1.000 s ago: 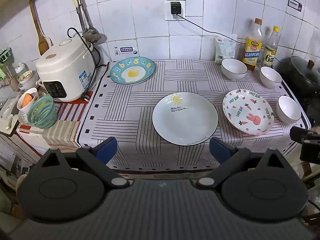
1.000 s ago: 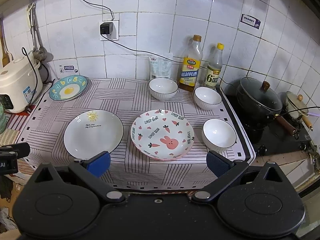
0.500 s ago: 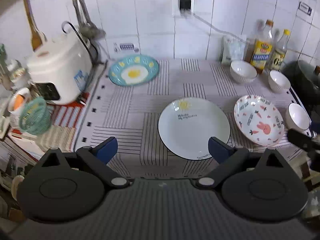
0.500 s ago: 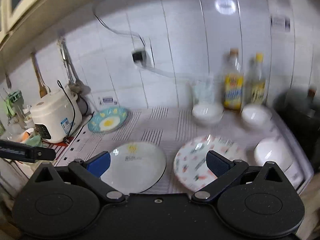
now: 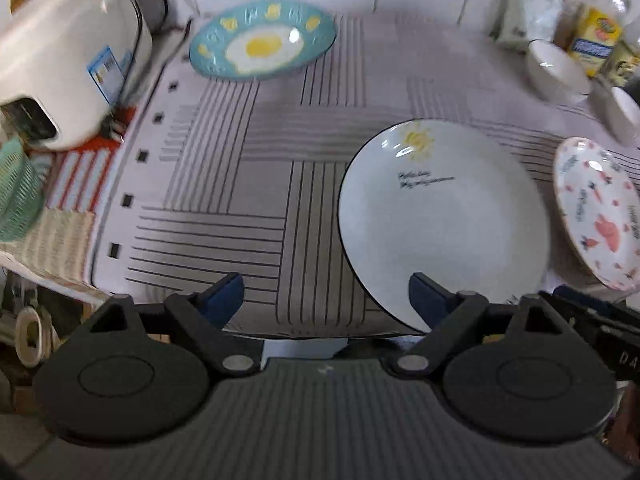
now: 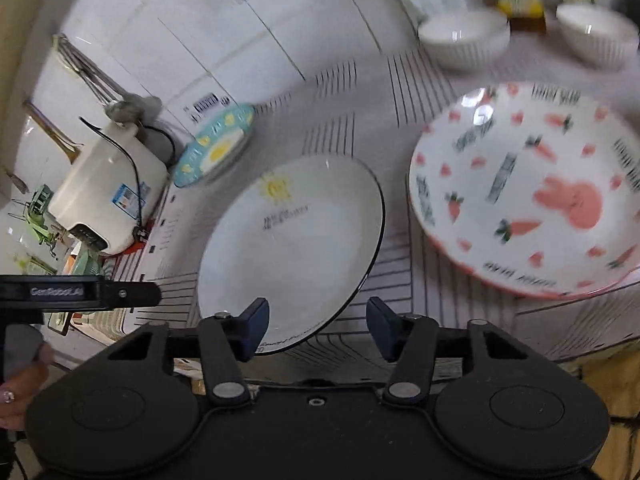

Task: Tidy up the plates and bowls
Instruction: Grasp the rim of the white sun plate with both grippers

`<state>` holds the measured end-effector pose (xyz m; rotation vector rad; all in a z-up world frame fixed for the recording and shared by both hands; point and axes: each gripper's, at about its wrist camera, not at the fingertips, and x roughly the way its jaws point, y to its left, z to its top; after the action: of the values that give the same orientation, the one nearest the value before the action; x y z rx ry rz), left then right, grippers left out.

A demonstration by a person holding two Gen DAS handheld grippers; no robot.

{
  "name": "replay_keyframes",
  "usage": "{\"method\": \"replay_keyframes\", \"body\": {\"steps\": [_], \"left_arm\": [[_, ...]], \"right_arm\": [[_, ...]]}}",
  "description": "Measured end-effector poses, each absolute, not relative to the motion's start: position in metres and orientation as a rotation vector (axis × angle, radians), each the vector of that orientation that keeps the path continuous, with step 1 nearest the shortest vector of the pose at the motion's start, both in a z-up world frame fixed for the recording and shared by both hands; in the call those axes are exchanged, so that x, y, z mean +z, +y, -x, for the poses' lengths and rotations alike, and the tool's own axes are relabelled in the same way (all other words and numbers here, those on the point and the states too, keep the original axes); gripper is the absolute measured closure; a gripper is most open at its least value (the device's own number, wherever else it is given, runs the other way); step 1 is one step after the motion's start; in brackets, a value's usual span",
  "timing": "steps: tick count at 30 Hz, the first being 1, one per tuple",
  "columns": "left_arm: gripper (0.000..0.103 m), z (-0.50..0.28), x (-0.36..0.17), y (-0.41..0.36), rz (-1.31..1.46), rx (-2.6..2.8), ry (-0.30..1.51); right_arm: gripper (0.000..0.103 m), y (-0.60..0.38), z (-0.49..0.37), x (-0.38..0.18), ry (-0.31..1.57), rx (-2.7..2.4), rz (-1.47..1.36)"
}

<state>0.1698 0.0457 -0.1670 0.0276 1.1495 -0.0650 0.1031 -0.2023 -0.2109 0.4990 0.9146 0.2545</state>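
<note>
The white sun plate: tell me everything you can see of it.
The white sun plate is round and shallow, glossy like glazed ceramic, with a thin dark rim, a yellow sun drawing and a small line of dark writing below it. It is empty and lies flat on the striped cloth near the front edge, between the blue egg plate and the carrot-and-rabbit plate, apart from both.

Glossy ceramic plates (image 5: 440, 220), matt cloth (image 5: 240, 184)

White tiled wall (image 6: 192, 40); striped cloth (image 5: 224, 184) over counter
</note>
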Motion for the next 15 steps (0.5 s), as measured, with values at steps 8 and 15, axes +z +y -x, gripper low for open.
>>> {"method": "replay_keyframes", "body": {"steps": [8, 15], "left_arm": [[0.046, -0.205, -0.198, 0.05, -0.01, -0.142, 1.23], [0.076, -0.235, -0.221, 0.053, 0.065, -0.265, 1.288]], "right_arm": [[0.075, -0.199, -0.129, -0.227, 0.963, 0.235, -0.467], [0.085, -0.205, -0.133, -0.236, 0.965, 0.183, -0.533]]}}
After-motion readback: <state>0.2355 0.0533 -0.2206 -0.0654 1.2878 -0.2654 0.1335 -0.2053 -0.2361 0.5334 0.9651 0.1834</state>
